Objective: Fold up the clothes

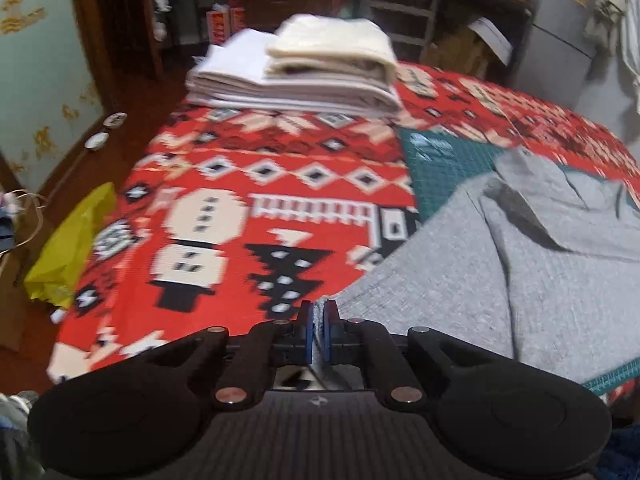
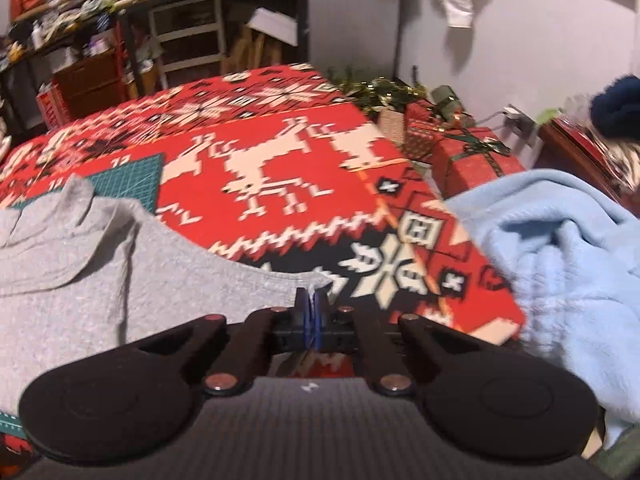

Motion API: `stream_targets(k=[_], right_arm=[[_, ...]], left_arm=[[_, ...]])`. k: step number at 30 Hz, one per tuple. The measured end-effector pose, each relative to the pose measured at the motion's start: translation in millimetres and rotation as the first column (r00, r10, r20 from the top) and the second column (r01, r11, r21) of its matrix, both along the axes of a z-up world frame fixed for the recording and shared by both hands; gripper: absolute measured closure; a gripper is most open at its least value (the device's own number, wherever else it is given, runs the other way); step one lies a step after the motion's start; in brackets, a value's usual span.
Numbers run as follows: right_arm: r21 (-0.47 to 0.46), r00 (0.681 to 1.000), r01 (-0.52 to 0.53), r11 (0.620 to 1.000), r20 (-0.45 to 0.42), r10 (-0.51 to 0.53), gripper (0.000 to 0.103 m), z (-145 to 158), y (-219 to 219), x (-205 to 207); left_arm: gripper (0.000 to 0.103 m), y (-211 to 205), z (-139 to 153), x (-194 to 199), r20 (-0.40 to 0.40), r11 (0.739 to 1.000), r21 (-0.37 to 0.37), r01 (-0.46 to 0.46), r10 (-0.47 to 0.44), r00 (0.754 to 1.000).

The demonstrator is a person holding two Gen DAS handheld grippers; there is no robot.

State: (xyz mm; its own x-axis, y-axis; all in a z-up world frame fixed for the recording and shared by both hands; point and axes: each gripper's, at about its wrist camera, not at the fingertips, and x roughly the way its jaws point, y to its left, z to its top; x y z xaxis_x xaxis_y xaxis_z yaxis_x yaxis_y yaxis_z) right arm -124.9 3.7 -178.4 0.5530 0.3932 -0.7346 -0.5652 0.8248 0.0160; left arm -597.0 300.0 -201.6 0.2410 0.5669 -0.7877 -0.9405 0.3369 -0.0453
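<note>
- The left gripper [image 1: 319,312] had its blue pads pressed almost together, pinching the near corner of the grey garment [image 1: 520,264], which spread from there toward 2 o'clock in the left wrist view
- The right gripper [image 2: 311,304] was likewise clamped, jaws nearly closed on the garment's other near edge; the cloth ran off toward 9 and 10 o'clock in the right wrist view
- The garment lay partly on a green cutting mat [image 1: 444,160] atop the red patterned blanket [image 1: 240,184]
- A stack of folded white and cream laundry [image 1: 304,68] sat at 12 o'clock, well apart from the left gripper
- A light blue fleece [image 2: 560,264] lay heaped at 3 o'clock of the right gripper
- A yellow bag [image 1: 68,248] hung off the blanket's edge at 9 o'clock
</note>
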Motion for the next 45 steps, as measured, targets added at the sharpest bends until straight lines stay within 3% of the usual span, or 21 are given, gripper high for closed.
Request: stream_targets(k=[3, 5, 6, 9, 12, 16, 18, 25, 29, 31, 32, 34, 37, 39, 40, 45], right_arm=[[0.039, 0.999, -0.009, 0.999, -0.044, 0.011, 0.100, 0, -13, 4], [0.063, 0.998, 0.021, 0.998, -0.067, -0.017, 0.090, -1, -19, 5], [0.063, 0.997, 0.036, 0.997, -0.068, -0.032, 0.090, 2, -22, 4], [0.094, 0.997, 0.041, 0.995, -0.074, -0.034, 0.089, 15, -33, -6], [0.103, 0.993, 0.029, 0.994, -0.118, -0.016, 0.088, 25, -43, -21], [0.139, 0.980, 0.070, 0.988, -0.194, -0.042, 0.072, 29, -55, -37], [0.145, 0.969, 0.093, 0.985, -0.240, -0.056, 0.071, 24, -57, -40], [0.117, 0.966, 0.081, 0.990, -0.254, -0.049, 0.065, 8, -38, -42], [0.086, 0.966, 0.047, 0.995, -0.259, -0.024, 0.063, 3, -22, -44], [0.054, 0.972, 0.016, 0.998, -0.235, -0.003, 0.067, 2, -15, -49], [0.037, 0.975, 0.000, 0.999, -0.224, 0.008, 0.095, 2, -12, -51], [0.024, 0.975, -0.022, 0.999, -0.221, 0.027, 0.100, 0, -8, -53], [0.024, 0.977, -0.026, 0.999, -0.210, 0.030, 0.101, 2, -8, -55], [0.031, 0.978, -0.017, 0.999, -0.206, 0.023, 0.101, 4, -11, -55], [0.032, 0.979, -0.011, 0.999, -0.204, 0.017, 0.101, 5, -13, -55], [0.038, 0.978, -0.002, 0.999, -0.208, 0.010, 0.101, 12, -31, -58]], left_arm=[[0.097, 1, -2, -10, 0.051, 0.998, -0.055, -0.006, 0.009, 0.999], [0.086, -2, -2, -8, 0.037, 0.998, -0.064, -0.001, 0.003, 0.999], [0.086, -4, -1, -7, 0.027, 0.998, -0.067, 0.001, 0.001, 1.000], [0.072, -11, 4, -9, 0.040, 0.996, -0.087, 0.001, 0.003, 0.999], [0.070, -19, 9, -19, 0.135, 0.984, -0.178, -0.026, 0.050, 0.990], [0.066, -33, 6, -28, 0.268, 0.949, -0.310, -0.050, 0.138, 0.953], [0.062, -37, -1, -26, 0.289, 0.933, -0.356, -0.057, 0.168, 0.943], [0.055, -39, -13, 1, 0.211, 0.927, -0.369, -0.061, 0.148, 0.966], [0.055, -40, -17, 10, 0.241, 0.917, -0.396, -0.039, 0.144, 0.960], [0.055, -39, -20, 11, 0.241, 0.914, -0.404, -0.039, 0.147, 0.959], [0.054, -38, -21, 11, 0.240, 0.912, -0.408, -0.040, 0.149, 0.959], [0.059, -38, -24, 10, 0.252, 0.907, -0.419, -0.039, 0.157, 0.955], [0.072, -40, -22, 8, 0.275, 0.904, -0.426, -0.032, 0.164, 0.947], [0.087, -43, -15, 8, 0.259, 0.916, -0.400, -0.021, 0.135, 0.956], [0.100, -45, -12, 7, 0.249, 0.922, -0.388, -0.017, 0.122, 0.961], [0.100, -56, -6, 3, 0.223, 0.926, -0.376, 0.003, 0.088, 0.971]])
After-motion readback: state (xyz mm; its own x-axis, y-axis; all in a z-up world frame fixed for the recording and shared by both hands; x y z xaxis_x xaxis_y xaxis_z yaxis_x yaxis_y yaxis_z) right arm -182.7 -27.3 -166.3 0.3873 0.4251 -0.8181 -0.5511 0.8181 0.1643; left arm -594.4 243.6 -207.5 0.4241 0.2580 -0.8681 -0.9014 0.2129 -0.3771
